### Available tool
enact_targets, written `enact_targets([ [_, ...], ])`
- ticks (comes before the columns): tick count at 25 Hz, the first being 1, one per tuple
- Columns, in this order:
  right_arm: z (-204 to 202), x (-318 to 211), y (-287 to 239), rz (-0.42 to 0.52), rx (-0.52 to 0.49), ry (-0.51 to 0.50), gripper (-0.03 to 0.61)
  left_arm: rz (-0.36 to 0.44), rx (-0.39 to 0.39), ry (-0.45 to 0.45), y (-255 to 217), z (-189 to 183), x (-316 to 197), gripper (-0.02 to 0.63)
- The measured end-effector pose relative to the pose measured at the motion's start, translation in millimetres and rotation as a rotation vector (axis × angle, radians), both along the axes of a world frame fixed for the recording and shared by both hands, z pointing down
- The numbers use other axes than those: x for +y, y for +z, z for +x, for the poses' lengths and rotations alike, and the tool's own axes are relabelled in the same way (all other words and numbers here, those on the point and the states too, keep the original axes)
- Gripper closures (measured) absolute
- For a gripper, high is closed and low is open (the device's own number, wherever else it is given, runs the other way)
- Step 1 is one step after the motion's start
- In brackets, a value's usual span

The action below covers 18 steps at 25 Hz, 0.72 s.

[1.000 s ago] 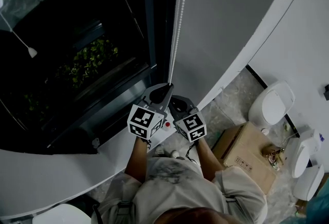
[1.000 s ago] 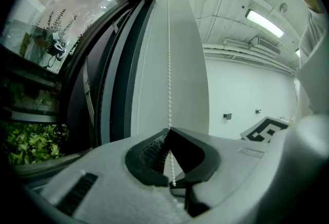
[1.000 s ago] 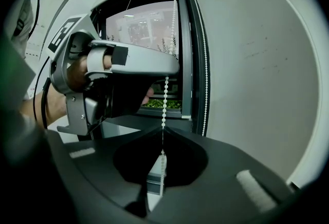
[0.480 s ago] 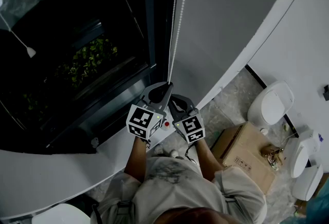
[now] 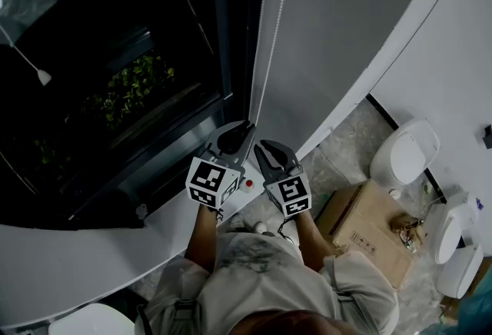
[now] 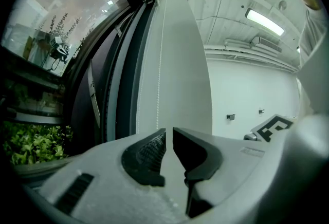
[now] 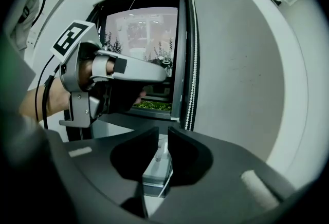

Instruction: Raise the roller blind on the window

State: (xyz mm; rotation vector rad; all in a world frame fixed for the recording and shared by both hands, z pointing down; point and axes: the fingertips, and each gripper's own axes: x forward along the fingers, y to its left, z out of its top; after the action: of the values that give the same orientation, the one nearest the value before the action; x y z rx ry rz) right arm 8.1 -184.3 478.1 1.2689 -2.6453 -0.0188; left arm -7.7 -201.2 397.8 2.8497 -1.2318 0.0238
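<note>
A white bead chain (image 5: 259,57) hangs in two strands along the right edge of the dark window frame (image 5: 223,34). My left gripper (image 5: 247,128) is at the chain's lower end. In the left gripper view the chain (image 6: 161,63) runs down into the narrow slit between the jaws of that gripper (image 6: 169,133), which is shut on it. My right gripper (image 5: 261,147) sits just right of and below the left one. Its jaws (image 7: 163,133) are nearly together with nothing between them. The chain (image 7: 194,79) hangs apart from it, up and to the right. No blind fabric shows over the glass.
A white curved sill (image 5: 115,249) runs under the window. Green plants (image 5: 134,91) lie beyond the glass. A grey curved wall (image 5: 346,18) rises right of the chain. On the floor stand a cardboard box (image 5: 369,233) and white round fixtures (image 5: 403,157).
The right gripper has drifted a little right and down, away from the left one. The two chain strands now hang further apart. The left gripper has barely moved.
</note>
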Motion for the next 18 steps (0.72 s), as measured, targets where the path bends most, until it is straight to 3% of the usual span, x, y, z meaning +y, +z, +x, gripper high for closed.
enact_targets([
  [3, 6.9, 5.0, -4.9, 0.003, -0.018, 0.017, 0.517, 0.002, 0.005, -0.013, 2.8, -5.2, 4.3, 0.579],
  [6, 10.6, 10.9, -14.9, 0.019, -0.039, 0.025, 0.566, 0.000, 0.013, -0.026, 7.2, -10.0, 10.1, 0.606],
  [18, 15.5, 30.0, -69.5, 0.085, -0.171, -0.010, 0.571, -0.011, 0.052, -0.042, 17.6, -20.9, 35.1, 0.606],
])
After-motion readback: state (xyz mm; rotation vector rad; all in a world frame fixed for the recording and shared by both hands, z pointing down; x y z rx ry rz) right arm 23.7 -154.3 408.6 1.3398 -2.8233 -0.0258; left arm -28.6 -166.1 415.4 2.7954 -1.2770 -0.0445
